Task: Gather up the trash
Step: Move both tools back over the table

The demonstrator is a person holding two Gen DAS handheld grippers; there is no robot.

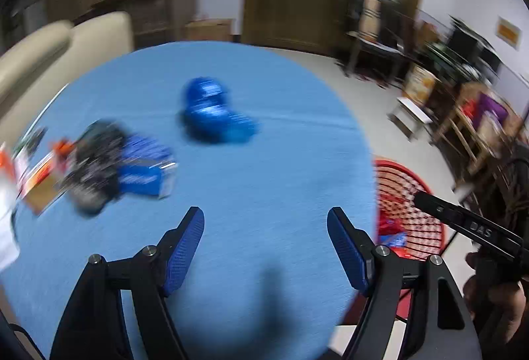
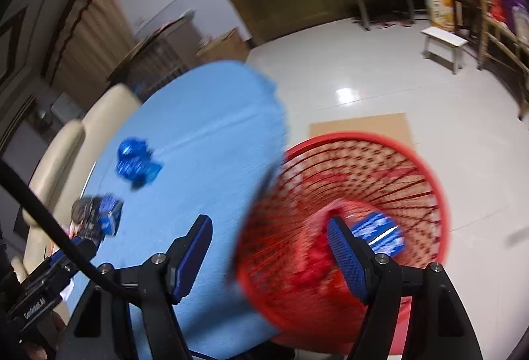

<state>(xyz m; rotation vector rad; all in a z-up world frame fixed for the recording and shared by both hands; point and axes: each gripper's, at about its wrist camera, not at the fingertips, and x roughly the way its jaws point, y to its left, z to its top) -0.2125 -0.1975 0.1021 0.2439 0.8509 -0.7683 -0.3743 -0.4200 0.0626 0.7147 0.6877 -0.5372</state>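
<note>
Surface (image 1: 264, 161), blue-clothed, as landmark; beside its edge stands my red basket (image 2: 413, 161), already holding a blue packet (image 2: 380, 232) and red scraps. Left on the surface: a dark-and-blue wrapper heap (image 1: 112, 171) toward its left edge and a crumpled blue wrapper (image 1: 215, 112) near its middle, blurred, with no clear long axis. My left gripper (image 1: 264, 244) and right gripper (image 2: 269, 247) are both spread, empty.
</note>
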